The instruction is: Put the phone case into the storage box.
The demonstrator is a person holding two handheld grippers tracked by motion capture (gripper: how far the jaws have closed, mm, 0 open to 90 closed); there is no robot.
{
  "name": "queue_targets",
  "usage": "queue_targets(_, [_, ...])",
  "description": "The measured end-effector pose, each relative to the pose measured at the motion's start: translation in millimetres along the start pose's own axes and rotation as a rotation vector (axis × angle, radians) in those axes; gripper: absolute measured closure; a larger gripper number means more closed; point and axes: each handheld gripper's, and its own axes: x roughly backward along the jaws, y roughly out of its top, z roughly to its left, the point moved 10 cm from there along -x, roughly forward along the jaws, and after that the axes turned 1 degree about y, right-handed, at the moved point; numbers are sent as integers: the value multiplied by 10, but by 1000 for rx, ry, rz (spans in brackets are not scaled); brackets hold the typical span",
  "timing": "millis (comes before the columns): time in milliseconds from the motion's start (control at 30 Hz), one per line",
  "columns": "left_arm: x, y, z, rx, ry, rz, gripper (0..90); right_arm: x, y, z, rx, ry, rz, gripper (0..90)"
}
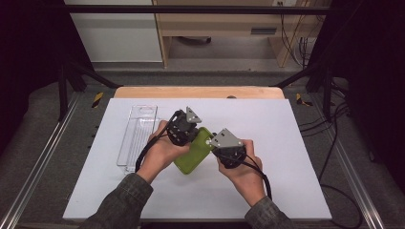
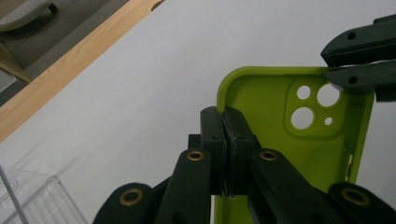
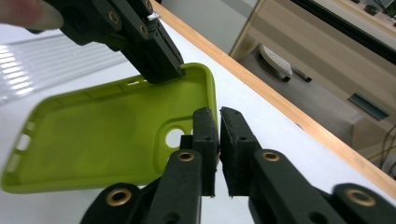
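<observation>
A lime-green phone case (image 1: 193, 153) hangs tilted just above the white mat between my two grippers. In the left gripper view its camera cutout (image 2: 308, 112) faces me. My left gripper (image 2: 225, 116) is shut on the rim of one long side of the case (image 2: 280, 158). My right gripper (image 3: 218, 116) stands at the rim near the camera corner of the case (image 3: 102, 135), its jaws a narrow slit apart with light showing between the pads. From above, the left gripper (image 1: 199, 136) and the right gripper (image 1: 213, 143) meet over the case's far end.
A clear plastic tray (image 1: 138, 136) lies on the white mat (image 1: 277, 143) left of the hands, also in the left gripper view as a tray corner (image 2: 42, 196). The wooden table edge (image 1: 198, 92) runs along the back. Metal rails and cables flank the table.
</observation>
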Motion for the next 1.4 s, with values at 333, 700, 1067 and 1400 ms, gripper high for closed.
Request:
queue_targets(333, [15,-39,73,25,12,-8,875,57,82,-85,-136,92,-122,456])
queue_targets(700, [39,-21,55,-19,54,-49,875,180,0,-279,-270,154,-202,157])
queue_targets(1067, [88,-53,95,-5,77,-129,874,310,-274,-540,-305,110,-256,95])
queue_targets(1400, [197,-56,291,103,105,-214,874,448,-676,-639,-277,108,-297,141])
